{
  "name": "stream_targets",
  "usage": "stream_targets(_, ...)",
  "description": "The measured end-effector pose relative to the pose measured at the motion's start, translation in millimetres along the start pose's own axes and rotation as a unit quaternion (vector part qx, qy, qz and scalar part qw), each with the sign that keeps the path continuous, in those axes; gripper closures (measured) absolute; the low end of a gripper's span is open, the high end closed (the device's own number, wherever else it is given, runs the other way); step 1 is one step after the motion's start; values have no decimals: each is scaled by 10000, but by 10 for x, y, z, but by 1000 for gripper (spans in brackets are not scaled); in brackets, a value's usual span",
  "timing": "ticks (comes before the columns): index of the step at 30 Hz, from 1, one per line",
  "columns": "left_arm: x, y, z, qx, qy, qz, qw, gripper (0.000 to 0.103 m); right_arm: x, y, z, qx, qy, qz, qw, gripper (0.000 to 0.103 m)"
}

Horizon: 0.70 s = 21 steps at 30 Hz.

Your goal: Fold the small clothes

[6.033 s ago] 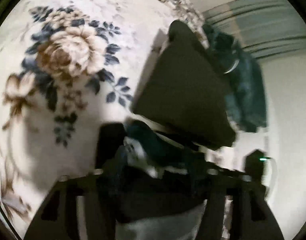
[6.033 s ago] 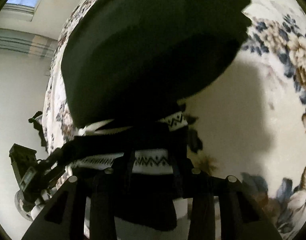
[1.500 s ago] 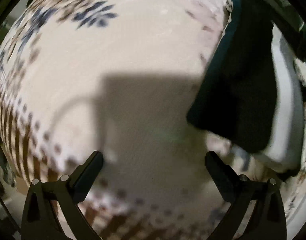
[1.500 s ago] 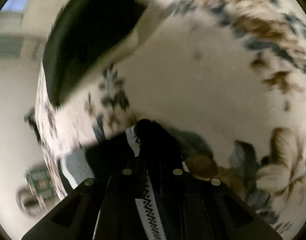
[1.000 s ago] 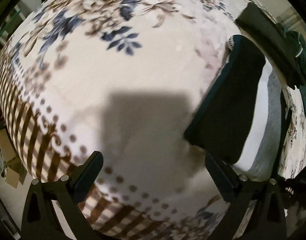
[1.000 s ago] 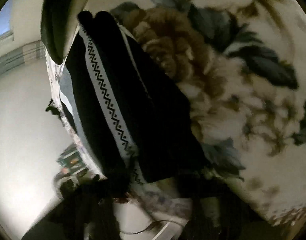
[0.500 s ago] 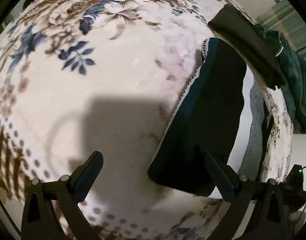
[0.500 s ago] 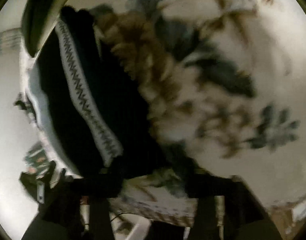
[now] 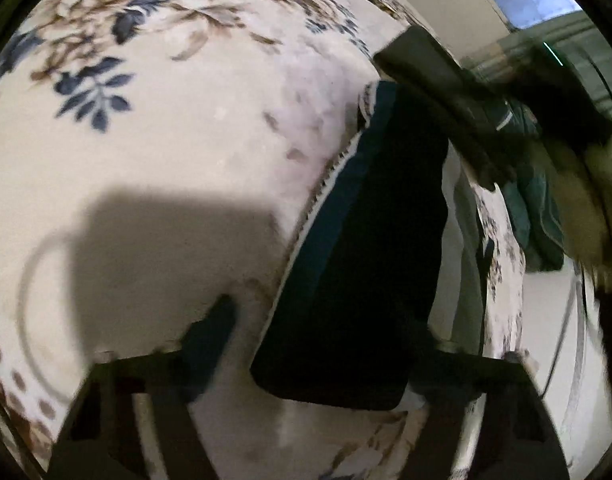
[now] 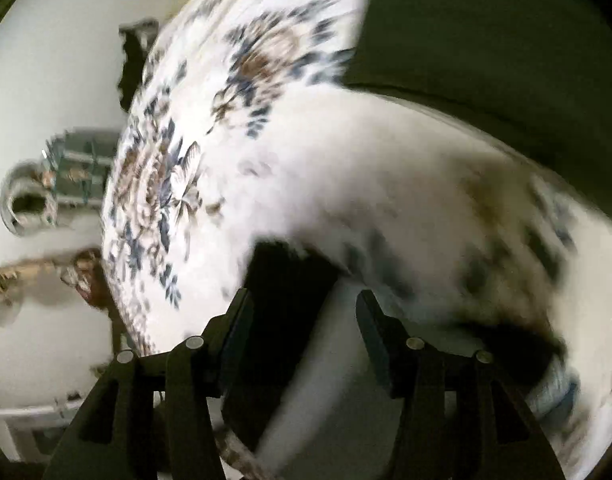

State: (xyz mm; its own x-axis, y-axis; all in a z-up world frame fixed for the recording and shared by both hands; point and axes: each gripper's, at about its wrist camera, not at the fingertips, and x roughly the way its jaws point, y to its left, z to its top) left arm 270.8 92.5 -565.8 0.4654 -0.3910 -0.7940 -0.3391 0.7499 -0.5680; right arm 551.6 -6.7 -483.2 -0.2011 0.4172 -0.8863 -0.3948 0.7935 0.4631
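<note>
Folded dark knit garment (image 9: 361, 240), plush floral blanket (image 9: 178, 128)

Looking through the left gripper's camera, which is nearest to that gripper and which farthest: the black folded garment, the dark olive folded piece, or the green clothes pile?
1. Black folded garment: nearest, its lower end lies between the left gripper fingers.
2. Dark olive folded piece: farther up, to the right.
3. Green clothes pile: farthest, beyond the blanket's right edge.
</note>
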Motion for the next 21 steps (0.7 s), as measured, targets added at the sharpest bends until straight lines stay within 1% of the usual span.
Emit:
stream_targets(1,23,7,-7,42,67,-68,9999,62,120,63,152,-147,236,-7,9996,47)
stream_targets(2,36,14,-19,89,133,-104,9998,63,376,124,353,-251,743,23,9969,47)
stream_targets(3,47,18,-20,156,162,-116,9997,64,539,156,386,-212,1076,74,9939,48)
stream_targets(4,49,20,-20,209,180,-145,9995,67,636,178,343,-183,1313,36,9912,69)
stream_targets(5,47,22,-23,272,217,-174,9992,68,743,199,348,-269,1444,-220,9889,90)
stream_targets(6,48,23,-20,336,265,-215,9989,71,782,204,346,-307,1396,-554,9882,90)
stream_targets(8,58,27,-16,446,341,-273,9980,75,770,79,362,166,1304,-539,9899,91)
stream_targets(9,70,27,-19,473,396,-317,9976,76,738,-14,403,460,1201,-551,9902,92)
stream_targets(10,88,30,-16,463,452,-376,9972,76,718,-90,438,622,1108,-586,9902,92)
stream_targets(12,127,22,-15,498,566,-358,9965,76,820,-91,467,618,1154,-582,9897,92)
stream_targets(14,129,26,24,465,668,-345,9961,76,871,-84,464,563,1184,-510,9901,89)
stream_targets(15,116,31,67,411,742,-331,9958,76,836,-101,470,546,1173,-376,9909,88)
stream_targets(16,94,38,118,343,807,-293,9957,76,806,-121,469,575,1164,-237,9913,81)
stream_targets(17,72,43,153,288,826,-248,9959,76,663,-196,427,687,1088,85,9917,63)
stream_targets(18,50,48,221,211,833,-142,9962,73,552,-257,372,790,976,239,9918,52)
stream_targets(19,20,55,287,152,801,-60,9967,72,346,-364,270,923,694,331,9928,39)
stream_targets(20,-7,59,316,139,749,-21,9971,72,163,-464,162,1026,423,353,9932,38)
stream_targets(21,-26,38,391,148,694,81,9974,60,4,-580,44,1152,227,421,9922,38)
